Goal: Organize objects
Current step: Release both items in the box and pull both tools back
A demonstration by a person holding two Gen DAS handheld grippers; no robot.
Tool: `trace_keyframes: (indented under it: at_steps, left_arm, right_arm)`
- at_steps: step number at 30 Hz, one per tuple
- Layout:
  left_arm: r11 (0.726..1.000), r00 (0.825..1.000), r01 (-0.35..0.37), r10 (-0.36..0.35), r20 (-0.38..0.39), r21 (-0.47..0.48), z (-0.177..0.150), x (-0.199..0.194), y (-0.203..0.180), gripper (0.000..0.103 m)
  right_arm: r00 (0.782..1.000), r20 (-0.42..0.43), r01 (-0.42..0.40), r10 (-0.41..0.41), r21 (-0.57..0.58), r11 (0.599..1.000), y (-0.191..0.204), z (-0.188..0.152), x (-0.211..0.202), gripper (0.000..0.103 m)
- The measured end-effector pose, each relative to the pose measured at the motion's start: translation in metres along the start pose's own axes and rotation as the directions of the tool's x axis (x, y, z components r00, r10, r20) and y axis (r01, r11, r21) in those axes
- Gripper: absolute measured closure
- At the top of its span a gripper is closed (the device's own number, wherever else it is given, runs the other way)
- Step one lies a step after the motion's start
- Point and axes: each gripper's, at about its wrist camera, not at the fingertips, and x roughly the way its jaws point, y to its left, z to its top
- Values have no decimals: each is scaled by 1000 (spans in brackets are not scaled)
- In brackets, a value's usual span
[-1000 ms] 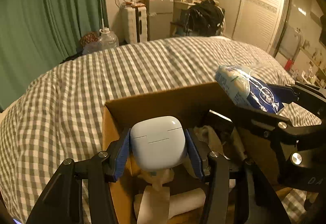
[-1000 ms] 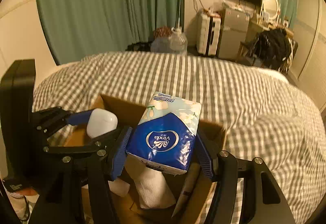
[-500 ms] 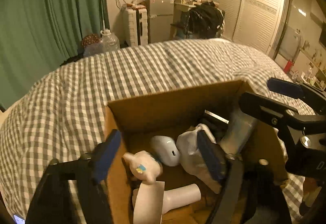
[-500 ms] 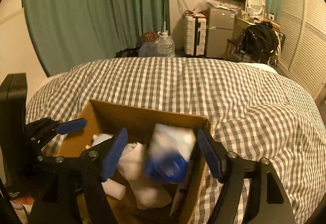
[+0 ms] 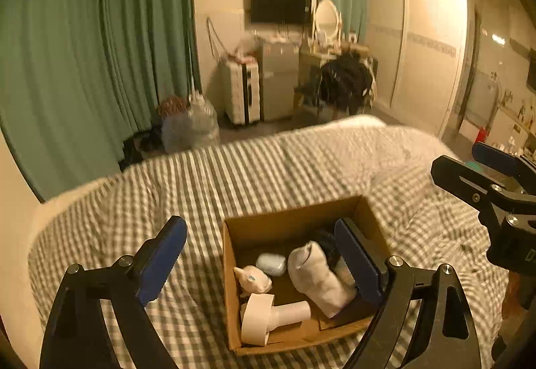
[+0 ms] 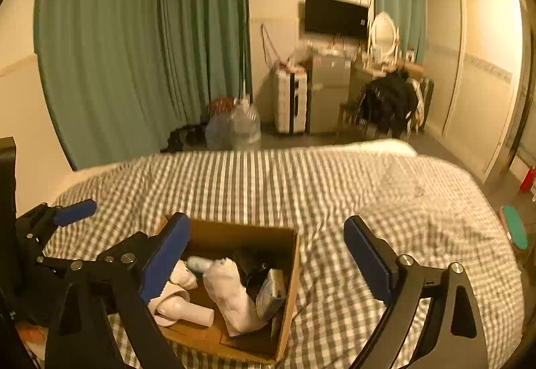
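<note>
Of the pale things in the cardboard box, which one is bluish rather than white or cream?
The earbud case, a small rounded pebble lying against the box's far wall. The sock, figurine and tape roll are white or cream.

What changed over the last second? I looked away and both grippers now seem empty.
Both let go. The left gripper dropped the earbud case into the box, and the right gripper dropped the tissue pack in by the box's right wall. Both sets of jaws are opening with nothing between them, and both grippers have pulled up and back from the box. The box, its other contents and the bed stayed put.
</note>
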Motion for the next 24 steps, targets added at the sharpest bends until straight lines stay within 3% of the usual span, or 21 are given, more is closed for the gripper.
trace_keyframes:
  at_steps: [9,12,16,19,24]
  left_arm:
    - [999,986,-53,51,159,7,20,-96,1,2]
    - [997,975,-71,67,214,13,22,-124,1,1]
    - [995,947,-95,83,310,22,16,-159,0,0]
    - [996,932,-87,76,354,17,6,-174,1,0]
    - [998,930,-63,55,363,10,-16,-177,2,0]
  right_arm:
    - [983,180,35,-34,-2,999,14,29,-106,3]
    - [973,226,39,-38,-2,999,20,31,-134,2]
    - [957,286,42,-42,5,999,21,28,-166,1]
    - [945,324,46,-46,8,999,20,19,-183,1]
    - [935,353,43,-45,12,999,18,-6,-196,1]
